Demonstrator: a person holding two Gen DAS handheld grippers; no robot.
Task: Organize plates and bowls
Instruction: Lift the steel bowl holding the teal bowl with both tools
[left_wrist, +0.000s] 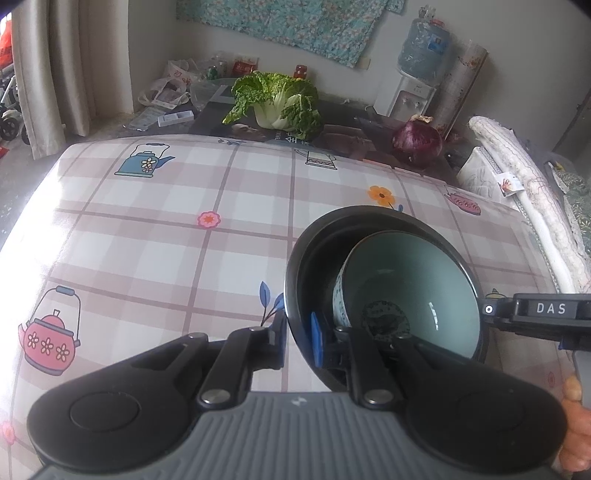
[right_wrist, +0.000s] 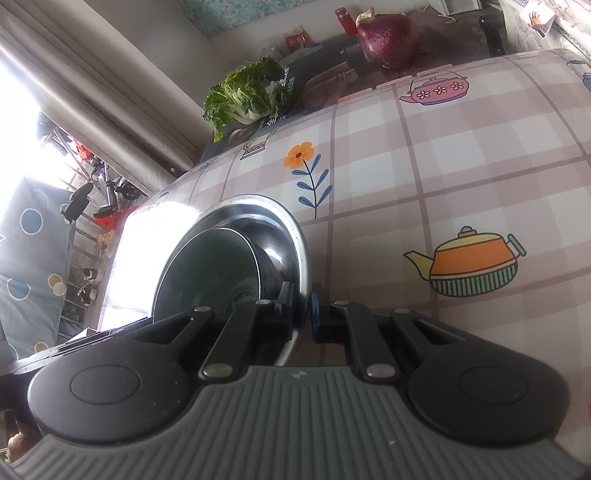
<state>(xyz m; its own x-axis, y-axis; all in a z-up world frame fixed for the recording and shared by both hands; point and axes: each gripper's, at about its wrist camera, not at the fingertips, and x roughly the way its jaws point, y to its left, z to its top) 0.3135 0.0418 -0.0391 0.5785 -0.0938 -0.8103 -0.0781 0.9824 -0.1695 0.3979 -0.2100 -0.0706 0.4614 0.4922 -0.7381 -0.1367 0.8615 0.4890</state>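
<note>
A pale green ceramic bowl (left_wrist: 402, 291) sits inside a dark metal bowl (left_wrist: 314, 243) above the checked tablecloth (left_wrist: 147, 221). My left gripper (left_wrist: 297, 332) is shut on the metal bowl's near rim, one finger outside and one inside. The right gripper's arm (left_wrist: 539, 314) reaches the bowl's right rim. In the right wrist view the metal bowl (right_wrist: 284, 229) appears tilted with the green bowl (right_wrist: 207, 273) inside it. My right gripper (right_wrist: 303, 306) is shut on the metal bowl's rim.
A leafy cabbage (left_wrist: 277, 103) and a red onion (left_wrist: 417, 142) lie at the far end of the table. A water dispenser (left_wrist: 413, 74) stands behind. Folded cloth (left_wrist: 524, 192) lies along the right edge. Curtains (left_wrist: 48, 74) hang at left.
</note>
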